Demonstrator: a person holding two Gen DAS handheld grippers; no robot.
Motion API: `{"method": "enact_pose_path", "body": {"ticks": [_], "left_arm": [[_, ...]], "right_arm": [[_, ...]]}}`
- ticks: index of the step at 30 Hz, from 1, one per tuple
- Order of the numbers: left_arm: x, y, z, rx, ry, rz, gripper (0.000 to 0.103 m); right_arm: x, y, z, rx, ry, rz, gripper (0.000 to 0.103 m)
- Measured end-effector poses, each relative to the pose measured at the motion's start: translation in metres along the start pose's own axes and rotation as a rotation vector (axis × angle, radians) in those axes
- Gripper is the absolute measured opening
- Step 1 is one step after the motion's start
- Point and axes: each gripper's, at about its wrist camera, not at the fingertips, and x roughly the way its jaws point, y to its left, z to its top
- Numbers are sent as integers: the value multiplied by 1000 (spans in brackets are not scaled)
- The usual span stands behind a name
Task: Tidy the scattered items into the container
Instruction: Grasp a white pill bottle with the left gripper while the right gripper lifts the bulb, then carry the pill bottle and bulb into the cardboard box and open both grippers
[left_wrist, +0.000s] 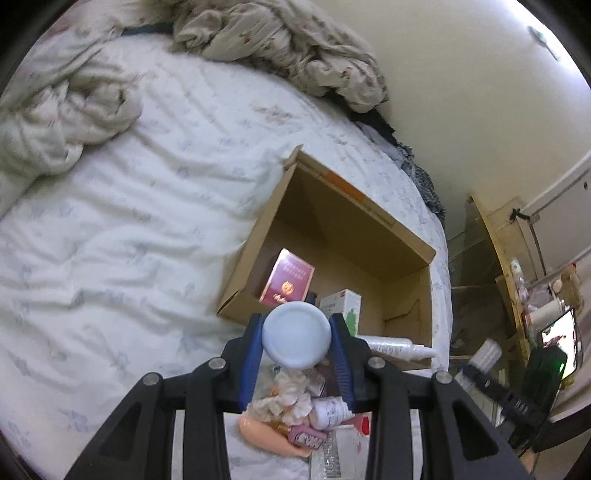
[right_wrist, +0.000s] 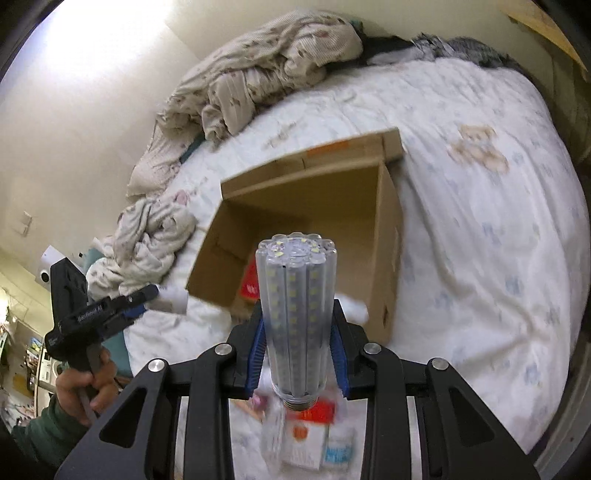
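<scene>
An open cardboard box (left_wrist: 258, 236) lies on the bed; it also shows in the right wrist view (right_wrist: 388, 229). In it are a maroon box (left_wrist: 290, 282), a white and green carton (left_wrist: 345, 304) and a white tube (left_wrist: 397, 345). My left gripper (left_wrist: 296, 334) is shut on a white round-capped jar (left_wrist: 296, 334), held over the box's near edge. My right gripper (right_wrist: 297, 332) is shut on a long LED corn bulb (right_wrist: 295, 314), held before the box. The left gripper (right_wrist: 147, 295) shows at the left in the right wrist view.
Several small items lie on the bed under the grippers: a pink bottle (left_wrist: 306, 437), a small white bottle (left_wrist: 330, 410), red and white cartons (right_wrist: 314, 432). Crumpled bedding (left_wrist: 277, 44) is piled at the far side. Wooden shelves (left_wrist: 517, 280) stand beside the bed.
</scene>
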Motion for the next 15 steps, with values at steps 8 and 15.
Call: {"method": "enact_pose_path", "body": {"ticks": [8,15], "left_arm": [[38,-41,43,141,5,35,35],[115,-48,63,163,135,98,35]], "right_arm": [[61,18,40,-98,34,-53,34],[127,9,48,-39,154,-8,34]]}}
